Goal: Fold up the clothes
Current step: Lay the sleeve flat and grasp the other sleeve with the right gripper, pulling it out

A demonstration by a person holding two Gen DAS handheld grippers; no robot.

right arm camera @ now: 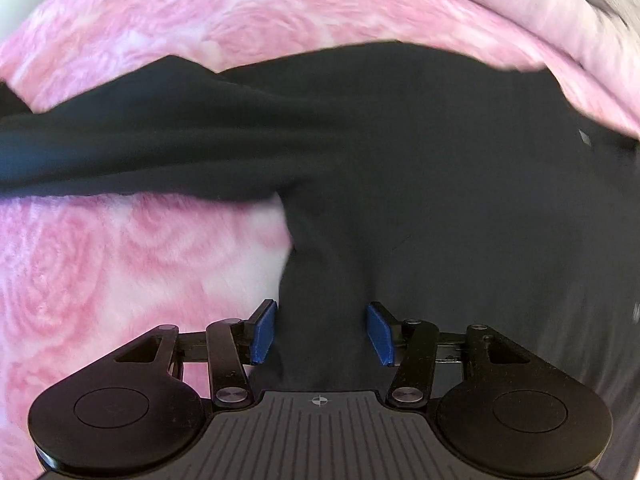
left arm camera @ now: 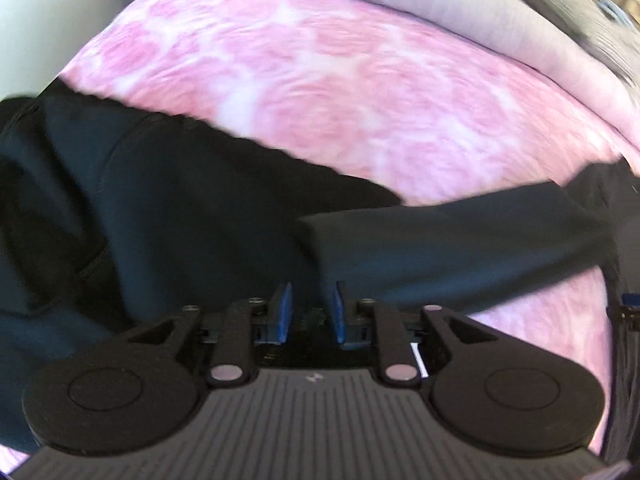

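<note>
A black garment (left arm camera: 168, 208) lies on a pink rose-patterned bedspread (left arm camera: 320, 80). In the left wrist view one sleeve (left arm camera: 460, 248) stretches to the right. My left gripper (left arm camera: 313, 312) has its blue pads a narrow gap apart with dark cloth between them; whether they pinch it is unclear. In the right wrist view the garment (right arm camera: 440, 200) fills the middle and right, with a sleeve (right arm camera: 140, 152) running left. My right gripper (right arm camera: 322, 332) is open, its blue pads either side of a bunched fold of the cloth.
A pale pink pillow or folded blanket (left arm camera: 460, 12) lies along the far edge of the bed. A white wall (left arm camera: 48, 8) is at the far left. Bare bedspread (right arm camera: 120, 280) shows left of the right gripper.
</note>
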